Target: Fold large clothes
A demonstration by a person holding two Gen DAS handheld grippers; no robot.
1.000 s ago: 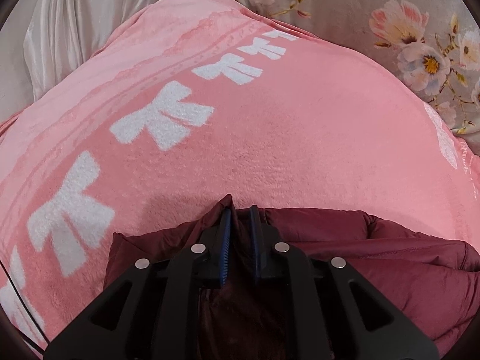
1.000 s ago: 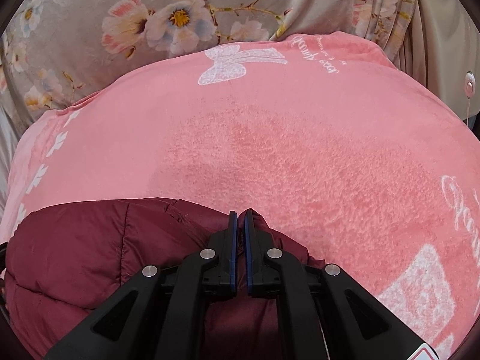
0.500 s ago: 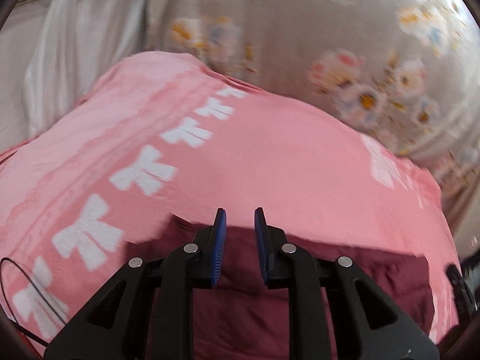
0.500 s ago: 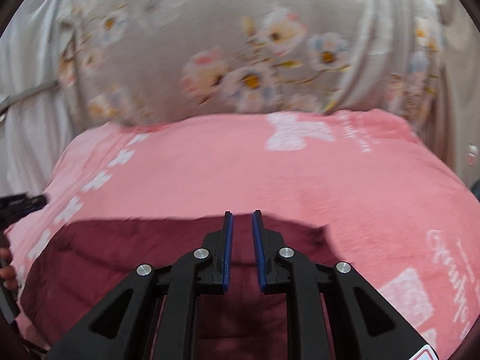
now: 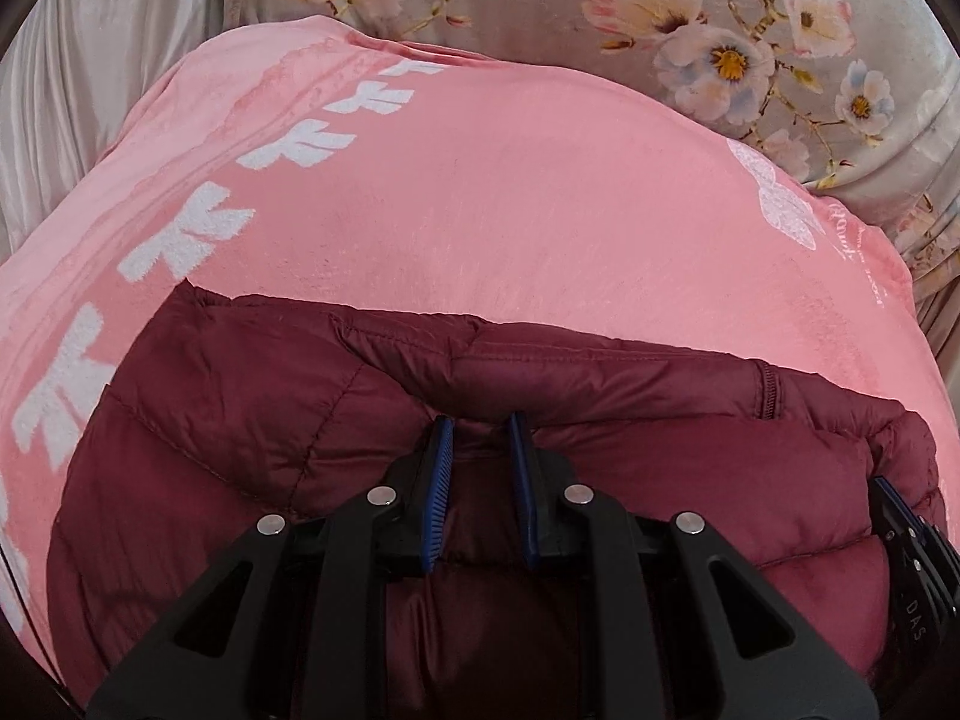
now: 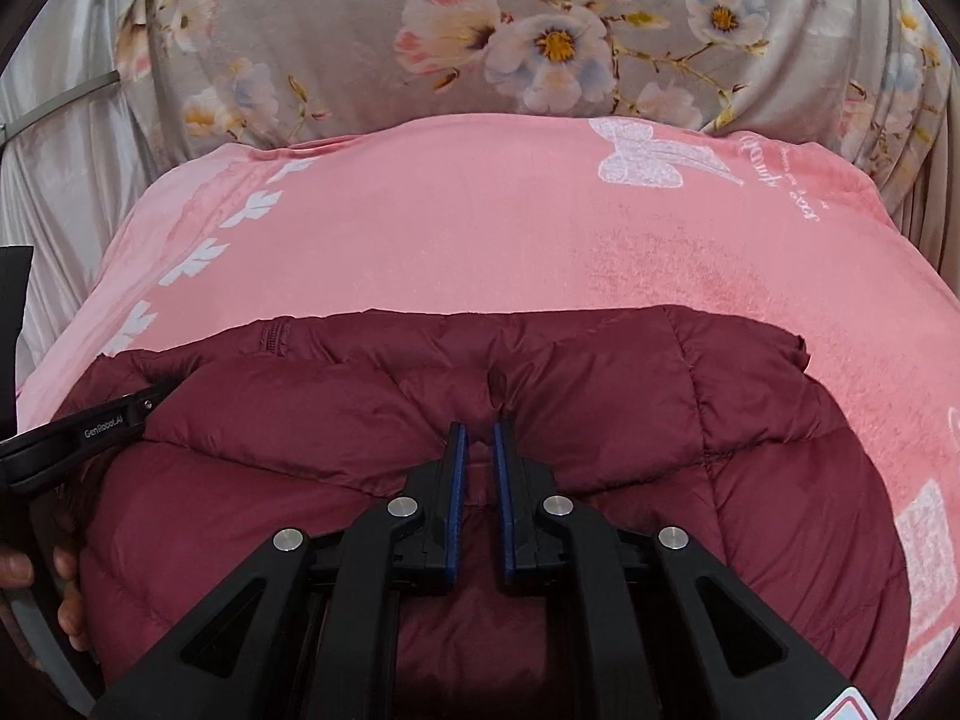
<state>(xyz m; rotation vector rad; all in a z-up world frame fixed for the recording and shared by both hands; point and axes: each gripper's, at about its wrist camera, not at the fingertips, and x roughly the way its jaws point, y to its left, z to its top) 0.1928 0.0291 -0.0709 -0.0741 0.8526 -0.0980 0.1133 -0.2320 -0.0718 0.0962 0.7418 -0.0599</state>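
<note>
A maroon quilted puffer jacket (image 5: 270,408) lies folded on a pink blanket (image 5: 480,210), its far edge running straight across both views. My left gripper (image 5: 480,420) hovers over the jacket's middle, jaws a little apart, with nothing pinched between the pads. My right gripper (image 6: 478,426) is over the same jacket (image 6: 660,408) with a narrow gap; its jaws are closing and only the cloth below shows between them. A small pucker of fabric sits just past its tips. Each gripper shows at the edge of the other's view: the right gripper (image 5: 900,516), the left gripper (image 6: 90,432).
The pink blanket (image 6: 450,228) with white bow prints covers the bed. A grey floral sheet (image 6: 540,30) rises behind it and a pale satin curtain (image 5: 90,60) hangs at the left. A person's hand (image 6: 66,588) holds the left gripper's handle.
Both grippers were shut on the jacket's edge a second ago; they let go and drew back towards me. Much more of the jacket now shows in each view.
</note>
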